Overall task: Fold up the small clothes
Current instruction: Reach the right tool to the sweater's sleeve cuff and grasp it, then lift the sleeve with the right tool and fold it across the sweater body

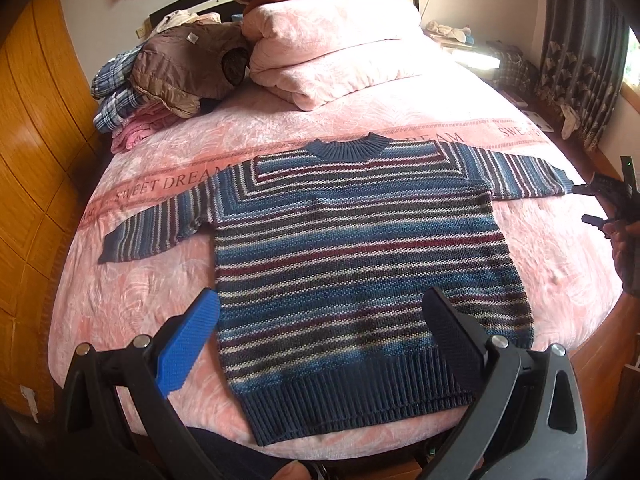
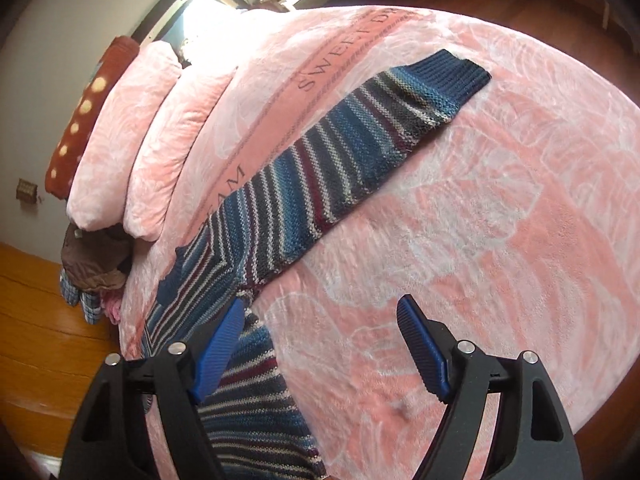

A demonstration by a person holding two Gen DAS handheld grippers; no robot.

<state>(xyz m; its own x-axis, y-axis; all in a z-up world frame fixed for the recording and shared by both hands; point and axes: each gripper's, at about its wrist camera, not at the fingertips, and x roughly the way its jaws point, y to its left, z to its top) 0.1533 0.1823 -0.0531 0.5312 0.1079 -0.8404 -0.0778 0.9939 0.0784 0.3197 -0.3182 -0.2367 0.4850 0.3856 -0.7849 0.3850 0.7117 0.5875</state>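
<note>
Holding both tools spread: left tool over the sweater hem mid-frame on the bed, right tool beside its sleeve. Loose knit could snag or bunch if we pinch unevenly.

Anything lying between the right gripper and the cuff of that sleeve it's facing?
No: in the right wrist view only bare pink bedspread lies between the open right gripper and the sweater sleeve's cuff.
</note>
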